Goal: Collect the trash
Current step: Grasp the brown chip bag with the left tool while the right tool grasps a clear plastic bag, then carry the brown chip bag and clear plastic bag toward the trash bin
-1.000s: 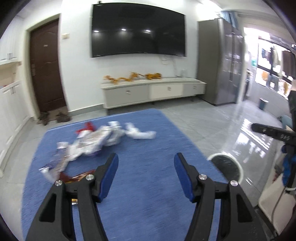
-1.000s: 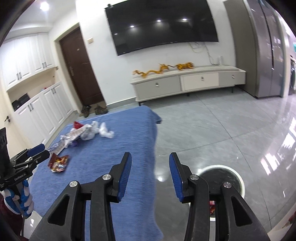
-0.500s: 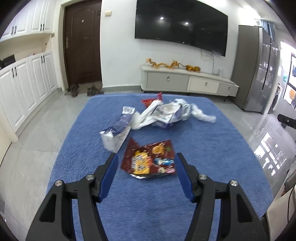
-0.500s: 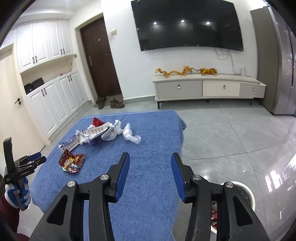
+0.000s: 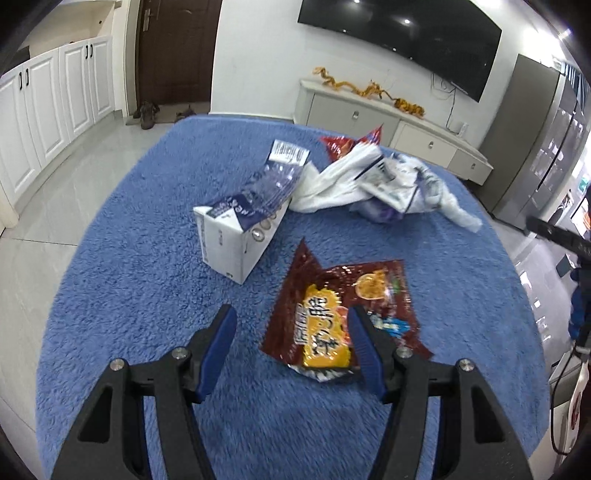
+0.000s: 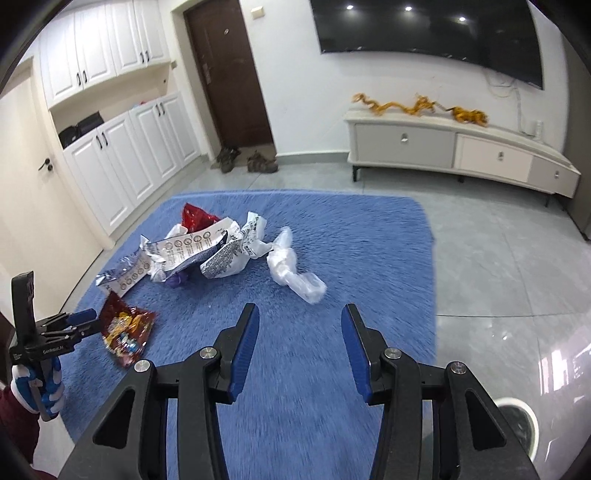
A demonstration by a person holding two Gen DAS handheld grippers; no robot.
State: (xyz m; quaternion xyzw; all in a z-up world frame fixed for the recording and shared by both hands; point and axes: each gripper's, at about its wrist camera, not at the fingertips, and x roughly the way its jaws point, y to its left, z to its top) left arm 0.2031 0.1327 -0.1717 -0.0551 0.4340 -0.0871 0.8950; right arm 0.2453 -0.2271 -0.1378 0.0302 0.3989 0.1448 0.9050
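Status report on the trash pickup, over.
Left gripper open, just short of the dark red foil snack wrapper. Right gripper open, empty, above the blue shaggy rug. Nothing blocking the wrapper.

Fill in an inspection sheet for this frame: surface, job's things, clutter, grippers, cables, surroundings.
Surface: blue shag rug on a glossy grey tile floor.
Job's things: dark red snack wrapper nearest; white carton lying on its side; crumpled white printed bags; red wrapper at the far end; clear plastic wad. White-rimmed bin on the tiles at right.
Clutter: nothing seen beyond the trash.
Grippers: left gripper low over the snack wrapper, jaws open, not gripping; right gripper over bare rug, jaws open, empty.
Cables: cords under the TV.
Surroundings: TV console, brown door, shoes, white cabinets.
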